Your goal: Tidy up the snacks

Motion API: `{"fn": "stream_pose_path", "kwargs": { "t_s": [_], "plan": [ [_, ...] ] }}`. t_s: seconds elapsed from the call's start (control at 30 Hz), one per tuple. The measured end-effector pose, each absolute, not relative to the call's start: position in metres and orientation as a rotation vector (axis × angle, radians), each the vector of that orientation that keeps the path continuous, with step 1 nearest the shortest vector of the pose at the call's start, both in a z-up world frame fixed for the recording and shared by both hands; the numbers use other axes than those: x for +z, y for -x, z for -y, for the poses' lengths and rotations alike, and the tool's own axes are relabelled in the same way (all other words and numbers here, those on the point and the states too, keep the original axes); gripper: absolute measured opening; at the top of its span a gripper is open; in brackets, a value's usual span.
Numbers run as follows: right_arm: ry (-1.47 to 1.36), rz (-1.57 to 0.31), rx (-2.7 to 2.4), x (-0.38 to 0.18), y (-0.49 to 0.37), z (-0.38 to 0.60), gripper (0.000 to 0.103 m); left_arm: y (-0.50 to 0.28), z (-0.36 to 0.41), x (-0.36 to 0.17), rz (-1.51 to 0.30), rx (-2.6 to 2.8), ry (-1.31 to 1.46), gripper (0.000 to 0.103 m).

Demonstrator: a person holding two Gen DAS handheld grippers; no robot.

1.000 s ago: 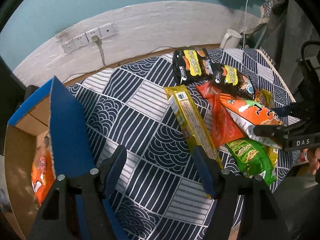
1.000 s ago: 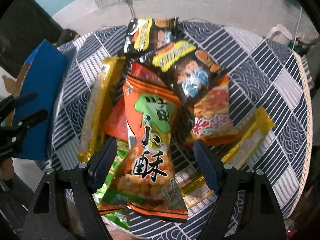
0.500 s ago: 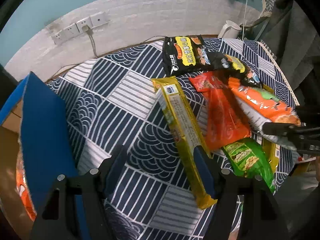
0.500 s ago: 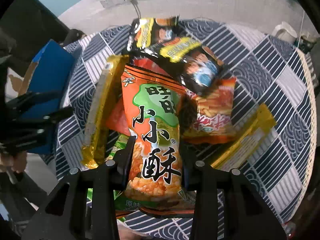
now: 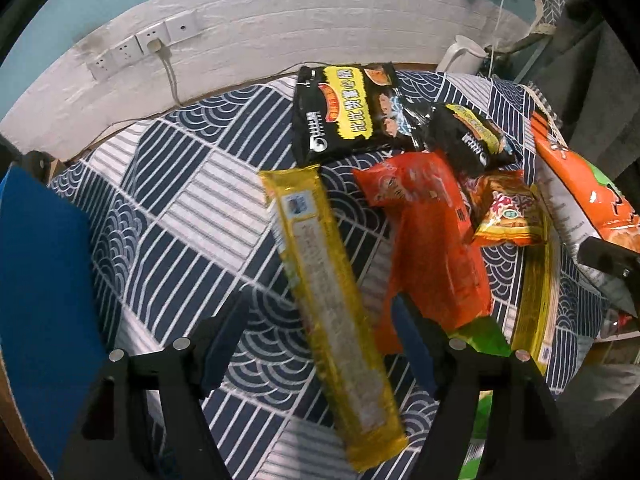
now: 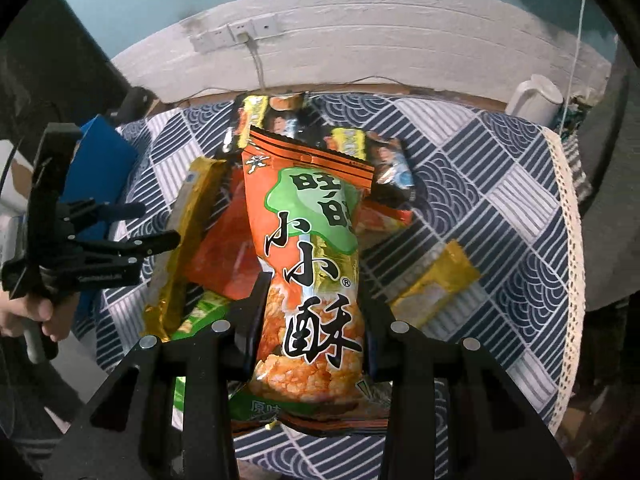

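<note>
The right gripper is clamped on the orange-and-green snack bag, which hides much of the pile ahead: two black packets, a red bag and a long yellow pack lying between the left gripper fingers, whose jaws are opening without pressing it. All rest on a navy-and-white patterned cloth before a white wall with sockets; a blue box flap stands left. One second earlier the right jaws were wide around the bag.
</note>
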State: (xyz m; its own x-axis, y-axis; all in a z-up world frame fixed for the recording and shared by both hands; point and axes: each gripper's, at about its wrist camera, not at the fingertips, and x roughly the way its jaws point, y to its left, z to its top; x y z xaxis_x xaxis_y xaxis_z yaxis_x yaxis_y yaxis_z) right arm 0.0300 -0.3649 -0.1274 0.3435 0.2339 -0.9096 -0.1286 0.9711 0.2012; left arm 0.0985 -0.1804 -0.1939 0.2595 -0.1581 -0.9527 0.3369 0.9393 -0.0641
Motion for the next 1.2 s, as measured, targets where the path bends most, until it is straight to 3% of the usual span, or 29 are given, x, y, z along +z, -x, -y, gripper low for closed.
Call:
{"fn": "stream_pose_path", "kwargs": {
  "t_s": [0.33, 0.37, 0.4, 0.43, 0.47, 0.6, 1.2],
  "plan": [
    [-0.126, -1.185, 0.219, -0.127, -0.027, 0.383, 0.037, -0.107, 0.190, -0.220, -1.328, -0.292, -0.196, 0.076],
    [-0.127, -1.184, 0.218, -0.127, -0.027, 0.384, 0.037, -0.107, 0.188, -0.223, -1.335, -0.297, -0.191, 0.071],
    [-0.128, -1.184, 0.217, -0.127, -0.027, 0.385, 0.037, -0.107, 0.186, -0.225, -1.347, -0.314, -0.180, 0.052],
    [-0.128, -1.183, 0.216, -0.127, -0.027, 0.386, 0.037, -0.107, 0.186, -0.226, -1.345, -0.319, -0.189, 0.051],
    [-0.127, -1.181, 0.214, -0.126, -0.027, 0.386, 0.037, -0.106, 0.186, -0.225, -1.333, -0.336, -0.204, 0.041],
    [-0.113, -1.173, 0.210, -0.122, -0.026, 0.384, 0.037, -0.102, 0.185, -0.219, -1.315, -0.356, -0.224, 0.030],
    [0.001, -1.079, 0.231, -0.077, -0.020, 0.358, 0.037, -0.069, 0.148, -0.153, -1.162, -0.357, -0.307, 0.028]
  ]
}}
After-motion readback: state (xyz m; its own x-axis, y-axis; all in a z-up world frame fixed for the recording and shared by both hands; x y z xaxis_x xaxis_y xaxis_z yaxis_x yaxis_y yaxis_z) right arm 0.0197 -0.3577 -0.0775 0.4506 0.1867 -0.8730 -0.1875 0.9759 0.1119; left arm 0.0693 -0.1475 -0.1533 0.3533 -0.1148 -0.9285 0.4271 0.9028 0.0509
